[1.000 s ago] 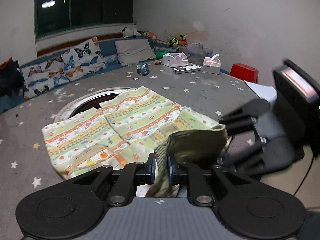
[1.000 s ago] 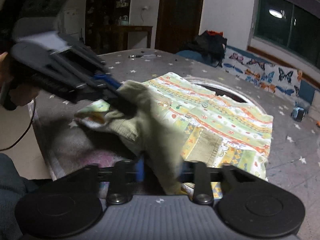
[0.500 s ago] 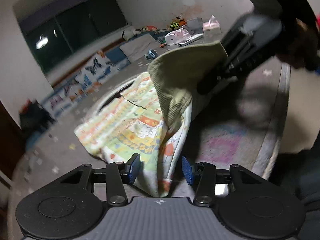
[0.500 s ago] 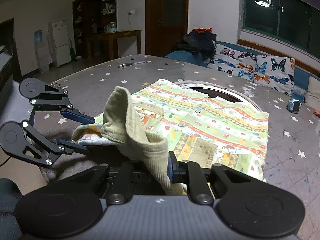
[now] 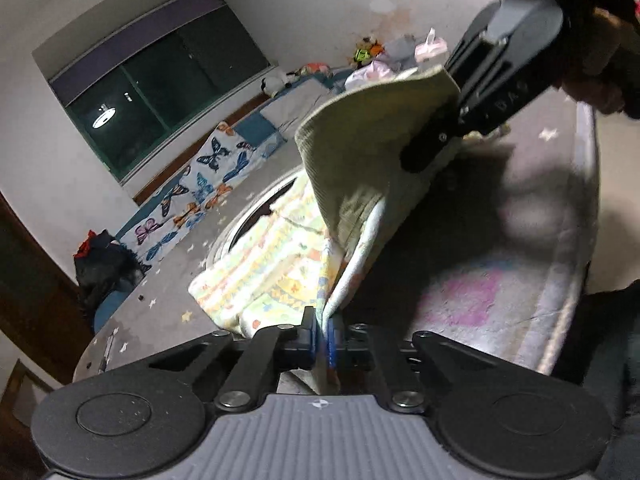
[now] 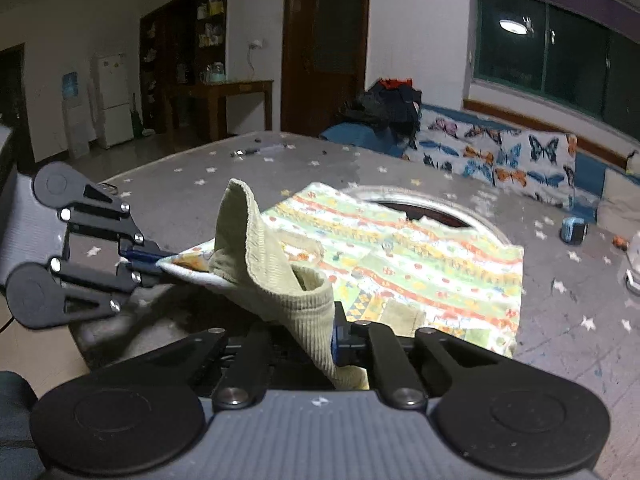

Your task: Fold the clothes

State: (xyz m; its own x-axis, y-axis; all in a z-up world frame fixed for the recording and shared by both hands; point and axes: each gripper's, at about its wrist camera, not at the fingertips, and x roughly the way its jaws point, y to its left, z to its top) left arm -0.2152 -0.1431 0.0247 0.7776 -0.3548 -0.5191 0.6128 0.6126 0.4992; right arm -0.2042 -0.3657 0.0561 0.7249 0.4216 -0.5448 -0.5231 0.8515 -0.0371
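Note:
A small patterned garment [image 6: 400, 256] with yellow, green and orange stripes lies on the grey star-print table [image 6: 304, 168]. It has a ribbed olive-green cuff [image 6: 276, 276]. My left gripper [image 5: 323, 342] is shut on the garment's white lower edge; it also shows in the right wrist view [image 6: 158, 260]. My right gripper [image 6: 320, 340] is shut on the ribbed olive cuff and holds it lifted; it shows in the left wrist view [image 5: 448, 128] at the upper right. The garment [image 5: 272, 268] hangs stretched between the two grippers, the rest resting on the table.
A round hole [image 6: 420, 212] in the table lies under the garment's far side. Butterfly-print cushions [image 6: 500, 156] and a pile of dark clothes [image 6: 388, 104] line the bench behind. A small blue object [image 6: 574, 230] and pens [image 6: 256, 150] sit on the table. The table edge [image 5: 576, 264] is close.
My left gripper has shut on the garment's white lower edge, after being open half a second ago. My right gripper keeps the olive cuff and has lifted it higher.

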